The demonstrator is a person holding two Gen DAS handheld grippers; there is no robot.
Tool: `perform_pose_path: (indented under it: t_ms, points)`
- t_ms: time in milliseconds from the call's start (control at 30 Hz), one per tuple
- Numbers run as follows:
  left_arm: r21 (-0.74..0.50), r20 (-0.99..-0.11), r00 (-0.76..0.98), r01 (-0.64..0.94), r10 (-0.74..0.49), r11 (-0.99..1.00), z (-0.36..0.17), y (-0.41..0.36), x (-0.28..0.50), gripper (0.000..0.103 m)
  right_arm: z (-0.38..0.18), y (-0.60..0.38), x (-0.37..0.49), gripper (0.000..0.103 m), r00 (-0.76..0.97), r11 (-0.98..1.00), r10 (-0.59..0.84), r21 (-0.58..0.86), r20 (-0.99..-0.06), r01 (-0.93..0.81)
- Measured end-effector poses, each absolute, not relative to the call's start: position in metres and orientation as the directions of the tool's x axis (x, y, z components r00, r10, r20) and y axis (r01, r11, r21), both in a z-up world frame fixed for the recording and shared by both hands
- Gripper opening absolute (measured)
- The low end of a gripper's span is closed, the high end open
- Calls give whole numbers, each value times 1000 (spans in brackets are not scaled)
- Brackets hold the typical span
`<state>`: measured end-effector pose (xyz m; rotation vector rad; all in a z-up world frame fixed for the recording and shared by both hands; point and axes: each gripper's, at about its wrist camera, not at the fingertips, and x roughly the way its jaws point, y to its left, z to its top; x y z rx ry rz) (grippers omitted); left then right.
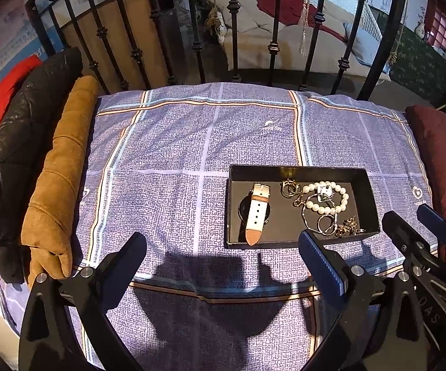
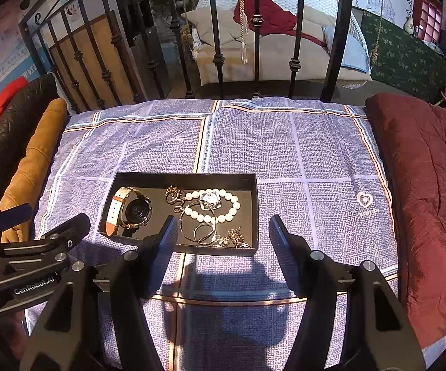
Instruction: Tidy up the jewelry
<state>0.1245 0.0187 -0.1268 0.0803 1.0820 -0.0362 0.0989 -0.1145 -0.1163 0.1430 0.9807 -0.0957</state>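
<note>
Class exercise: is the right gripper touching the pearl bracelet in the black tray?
Apart. In the right wrist view, the right gripper is open and empty nearer the camera than the pearl bracelet, which lies inside the black tray.

Bare bedspread (image 2: 315, 185) ahead of the right gripper (image 2: 223, 235); jewelry-filled tray (image 2: 186, 176) ahead-left; iron railing (image 2: 216, 46) beyond.

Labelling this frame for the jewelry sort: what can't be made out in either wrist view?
- Gold pieces in the black box: too small and tangled to count, both views.
- Watch dial: hidden under its strap, left wrist view.
- Box's near edge: covered by the right gripper finger, right wrist view.
- Left gripper, open and empty: base cut off by the frame edge.
</note>
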Motion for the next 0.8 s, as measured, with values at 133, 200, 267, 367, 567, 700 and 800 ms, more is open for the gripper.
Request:
perform_pose_path:
  t_ms: [133,200,267,367,567,700,800]
  points:
    - [12,-895,446,27,-2,1000,-129,25,126,97,-115,-115,98,61,553,986,-17,77,-833,147]
    - [4,-864,503,-33,20,999,-122,30,119,97,-114,-115,98,61,555,986,-20,77,-831,150]
    - [-4,-843,537,-29,12,1000,-115,31,116,97,-114,-116,97,61,557,985,-22,76,-830,152]
    - [32,-845,534,5,25,999,-114,25,117,97,-113,-117,96,61,557,985,-23,78,-830,156]
    - [41,-873,488,18,27,999,-120,22,118,97,-111,-116,94,61,562,984,-22,80,-827,157]
    - [56,-873,486,34,32,998,-120,20,118,97,-111,-116,94,61,562,984,-20,82,-827,156]
    - [61,-875,483,34,37,998,-121,20,118,97,-111,-115,94,61,562,984,-20,83,-827,156]
